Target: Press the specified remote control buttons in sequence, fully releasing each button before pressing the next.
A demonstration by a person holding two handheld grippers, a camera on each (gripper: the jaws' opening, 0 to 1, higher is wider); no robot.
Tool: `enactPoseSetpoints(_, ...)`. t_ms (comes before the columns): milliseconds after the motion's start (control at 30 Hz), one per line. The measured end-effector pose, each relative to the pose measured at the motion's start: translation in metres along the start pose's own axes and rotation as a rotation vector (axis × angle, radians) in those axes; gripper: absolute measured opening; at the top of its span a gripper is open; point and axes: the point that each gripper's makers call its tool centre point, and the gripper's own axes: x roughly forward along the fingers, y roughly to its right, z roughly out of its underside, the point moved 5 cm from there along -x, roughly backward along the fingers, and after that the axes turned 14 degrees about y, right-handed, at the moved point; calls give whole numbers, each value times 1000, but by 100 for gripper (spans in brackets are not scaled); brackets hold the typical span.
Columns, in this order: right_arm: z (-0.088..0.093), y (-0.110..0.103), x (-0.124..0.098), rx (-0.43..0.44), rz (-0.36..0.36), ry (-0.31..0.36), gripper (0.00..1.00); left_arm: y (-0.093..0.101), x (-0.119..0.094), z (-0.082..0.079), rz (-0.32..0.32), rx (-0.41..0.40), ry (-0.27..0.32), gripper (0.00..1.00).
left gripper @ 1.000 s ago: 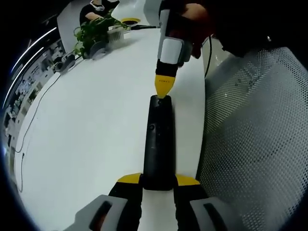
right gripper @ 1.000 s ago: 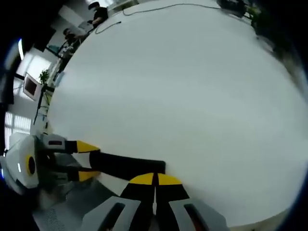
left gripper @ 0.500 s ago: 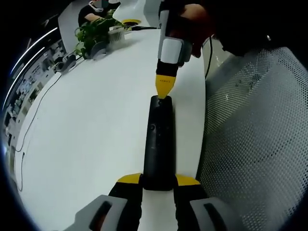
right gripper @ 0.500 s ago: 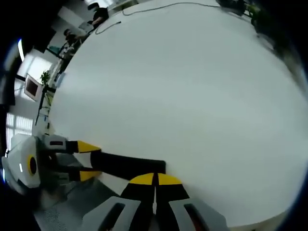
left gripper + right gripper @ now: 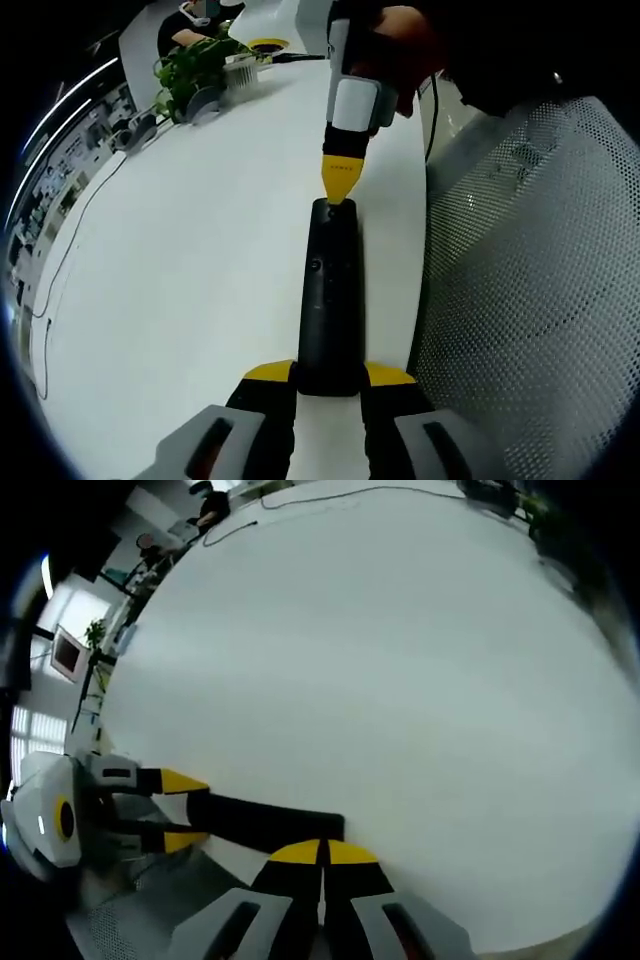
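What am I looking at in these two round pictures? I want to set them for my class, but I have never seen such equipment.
A person holds a hand tool in each hand, each ending in a two-jaw gripper with yellow tips. A fisheye camera rides on each tool, so each picture looks forward along its own jaws. In the left gripper view, the left gripper clamps one end of a long black remote control lying on a large white table. The right gripper, its jaws together, touches the remote's far end with its tip. The right gripper view shows the same scene from the other side. Beside the table is a grey mesh chair back; a green potted plant stands at the far end.
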Motion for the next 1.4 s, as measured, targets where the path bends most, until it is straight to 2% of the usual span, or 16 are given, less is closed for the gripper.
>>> enactPoseSetpoints(167, -3, 0, 0, -53, 25, 25, 0, 0, 0, 0, 0, -1, 0, 24)
enactPoseSetpoints(767, -3, -3, 0, -41, -4, 14, 0, 0, 0, 0, -5, -6, 1, 25)
enactPoseSetpoints(1000, -3, -10, 1, -42, -39, 15, 0, 1, 0, 0, -6, -8, 3, 25)
enactPoseSetpoints(1200, 1, -10, 5, -69, -27, -6, 0, 1, 0, 0, -6, -8, 3, 25)
enactPoseSetpoints(1400, 0, -10, 3, -74, -25, 1, 0, 1, 0, 0, -7, -8, 2, 25)
